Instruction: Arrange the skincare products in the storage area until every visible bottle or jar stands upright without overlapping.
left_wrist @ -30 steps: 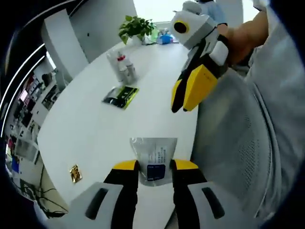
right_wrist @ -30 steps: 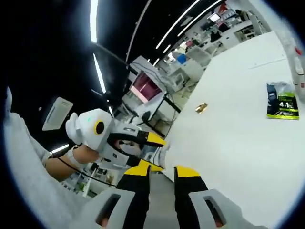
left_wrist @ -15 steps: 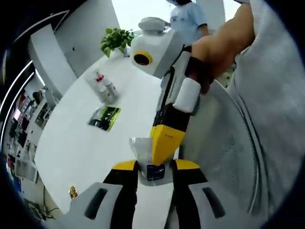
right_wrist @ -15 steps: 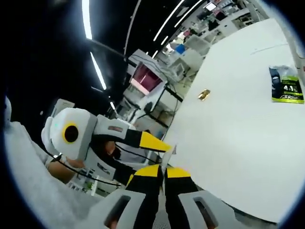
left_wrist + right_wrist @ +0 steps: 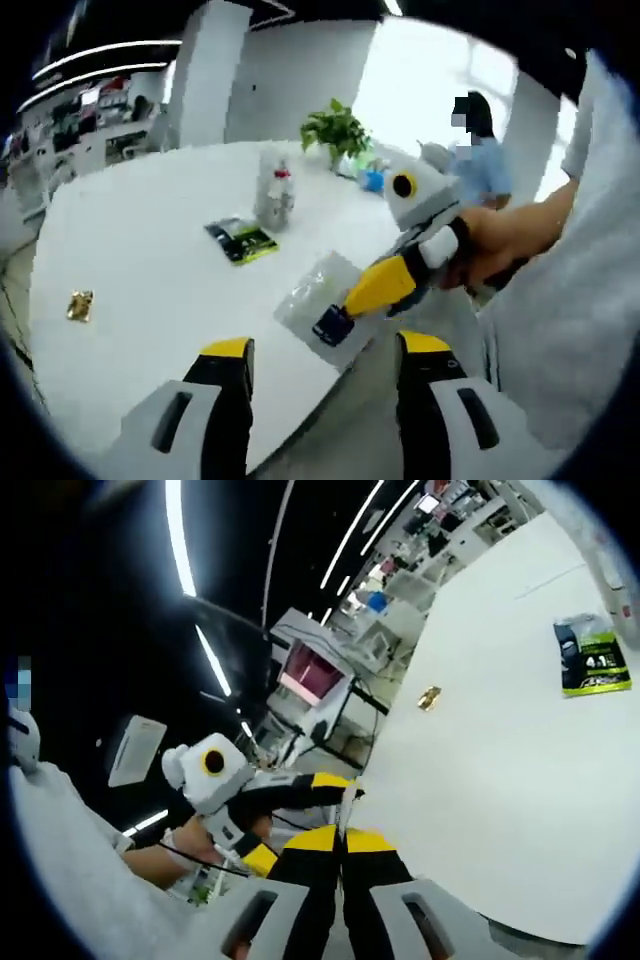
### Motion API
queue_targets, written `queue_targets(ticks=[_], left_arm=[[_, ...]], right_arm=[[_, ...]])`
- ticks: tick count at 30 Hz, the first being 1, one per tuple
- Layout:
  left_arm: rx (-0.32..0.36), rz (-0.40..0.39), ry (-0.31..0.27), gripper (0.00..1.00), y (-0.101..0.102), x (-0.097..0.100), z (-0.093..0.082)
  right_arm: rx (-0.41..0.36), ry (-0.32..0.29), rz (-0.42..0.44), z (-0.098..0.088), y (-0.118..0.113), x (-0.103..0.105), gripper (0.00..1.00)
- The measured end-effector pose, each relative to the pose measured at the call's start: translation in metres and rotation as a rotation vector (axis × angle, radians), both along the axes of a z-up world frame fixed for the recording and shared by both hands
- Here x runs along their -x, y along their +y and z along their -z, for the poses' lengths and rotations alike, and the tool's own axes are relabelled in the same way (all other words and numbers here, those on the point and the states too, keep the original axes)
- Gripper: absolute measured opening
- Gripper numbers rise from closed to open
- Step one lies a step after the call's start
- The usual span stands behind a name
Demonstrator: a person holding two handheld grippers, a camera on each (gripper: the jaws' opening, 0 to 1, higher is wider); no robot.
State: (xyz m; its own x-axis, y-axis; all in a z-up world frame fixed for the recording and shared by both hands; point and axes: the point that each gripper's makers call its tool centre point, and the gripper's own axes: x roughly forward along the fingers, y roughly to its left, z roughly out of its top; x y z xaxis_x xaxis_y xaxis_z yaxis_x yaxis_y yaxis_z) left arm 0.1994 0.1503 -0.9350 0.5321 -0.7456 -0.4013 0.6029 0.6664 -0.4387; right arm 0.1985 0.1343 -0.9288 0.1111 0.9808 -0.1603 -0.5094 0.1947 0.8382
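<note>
An open-plan office or tech lab by the look of it: a big white rounded worktop (image 5: 150,250) out front, a potted green plant (image 5: 338,130) at its far end beside a bright window, white walls and columns behind. Over in the right gripper view, long ceiling light strips (image 5: 182,535) run across a dark ceiling above rows of desks, with a pink-lit monitor (image 5: 308,670) glowing among cluttered workstations.
</note>
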Motion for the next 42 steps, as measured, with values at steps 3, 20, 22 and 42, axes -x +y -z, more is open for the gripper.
queue_targets(ticks=[3,20,22,42], left_arm=[[0.140,-0.066,0.030,0.59,-0.001,-0.004,-0.010],[0.517,-0.101,0.131,0.00,0.000,0.007,-0.037],[0.542,-0.089,0.147,0.00,-0.001,0.008,-0.040],[0.653,-0.186,0.156,0.00,0.015,-0.004,-0.044]], right_arm=[[-0.091,-0.007,0.020,-0.017,0.002,-0.003,0.00],[-0.209,0.025,-0.024,-0.037,0.009,0.005,0.00],[-0.197,0.000,-0.021,-0.038,0.010,0.004,0.03],[-0.167,-0.032,-0.052,-0.033,0.011,0.002,0.07]])
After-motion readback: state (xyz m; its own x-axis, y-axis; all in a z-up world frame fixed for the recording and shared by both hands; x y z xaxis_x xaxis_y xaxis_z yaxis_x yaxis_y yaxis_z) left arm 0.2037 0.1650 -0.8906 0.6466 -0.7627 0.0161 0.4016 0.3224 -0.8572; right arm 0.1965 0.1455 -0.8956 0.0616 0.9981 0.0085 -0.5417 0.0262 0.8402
